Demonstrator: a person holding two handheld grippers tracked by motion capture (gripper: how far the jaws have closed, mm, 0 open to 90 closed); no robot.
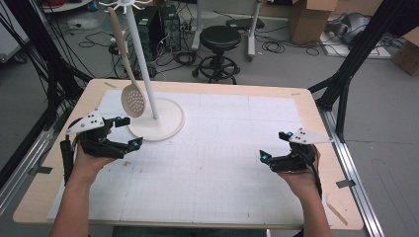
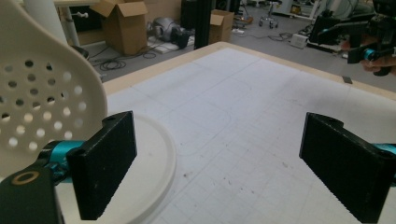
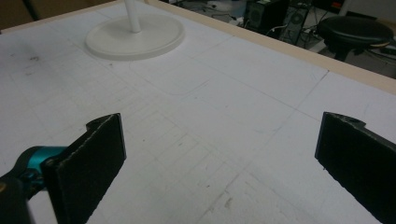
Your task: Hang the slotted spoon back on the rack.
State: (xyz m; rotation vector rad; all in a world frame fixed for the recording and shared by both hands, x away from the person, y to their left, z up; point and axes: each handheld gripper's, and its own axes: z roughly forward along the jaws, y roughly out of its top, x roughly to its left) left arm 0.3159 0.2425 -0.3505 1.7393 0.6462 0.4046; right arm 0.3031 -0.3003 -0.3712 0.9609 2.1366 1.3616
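Risk, swing: slotted spoon (image 1: 132, 98) hangs freely from a hook at the top of the stand (image 1: 143, 59); a nudge from one jaw before both close would likely set it swinging out of reach.
Risk, tipping: tall thin pole on a round base (image 1: 163, 123); a sideways pull on the spoon while still hooked could probably rock or drag the whole stand across the tabletop (image 1: 222, 163).
Risk, slip: perforated bowl smooth and curved; a pinch on its rim might slide off, so the flat handle (image 1: 118, 44) looks the safer place to grip.
Risk, hook: lifting must clear the hook upward; a straight tug toward the person would likely jam the handle's end there.
Left gripper (image 1: 123, 132): jaws wide apart, nothing between them, low over the tabletop just beside the stand's base.
Spoon relative to left gripper: bowl hanging just above and a little behind the jaws in the high view; in the left gripper view, bowl (image 2: 42, 102) close at the left, beyond the left jaw, not between the two, apparently not touching.
Right gripper (image 1: 272, 147): jaws also spread, empty, hovering at the right part of the tabletop, well apart from spoon and stand.
Right gripper view: stand's base (image 3: 135, 36) far ahead, bare gridded mat between the jaws.
Background: black stool (image 1: 220, 39) and cardboard boxes on the floor beyond the tabletop.
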